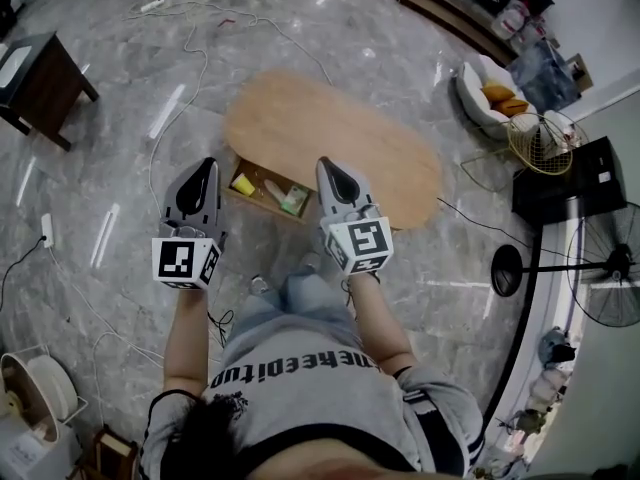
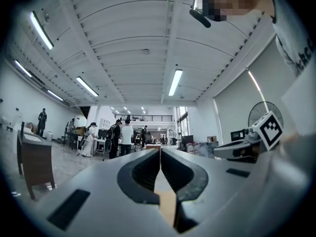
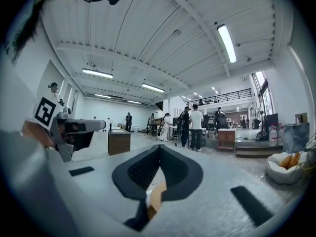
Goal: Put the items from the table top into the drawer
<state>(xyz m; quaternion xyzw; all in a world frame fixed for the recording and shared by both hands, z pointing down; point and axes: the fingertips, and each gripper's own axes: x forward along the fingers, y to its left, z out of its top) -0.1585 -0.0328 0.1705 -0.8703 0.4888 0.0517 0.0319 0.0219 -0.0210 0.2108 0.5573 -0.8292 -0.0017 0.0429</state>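
Note:
In the head view the oval wooden table [image 1: 340, 138] has a bare top. Its drawer [image 1: 266, 178] stands pulled out toward me, with a yellow item [image 1: 242, 183] and a green-and-white item [image 1: 293, 200] inside. My left gripper [image 1: 207, 166] hovers over the drawer's left end and my right gripper [image 1: 325, 164] over its right end. Both are held high and roughly level. In the left gripper view the left gripper [image 2: 160, 152] has its jaws closed together with nothing between them. The right gripper [image 3: 159, 149] looks the same in its own view: shut and empty.
A dark side table [image 1: 40, 78] stands at upper left, with cables [image 1: 190, 58] trailing over the marble floor. At right are a white armchair [image 1: 490, 93], a wire basket [image 1: 545, 143], a black cabinet [image 1: 570, 183] and a standing fan [image 1: 605, 278]. Several people stand far off in the hall [image 3: 196, 127].

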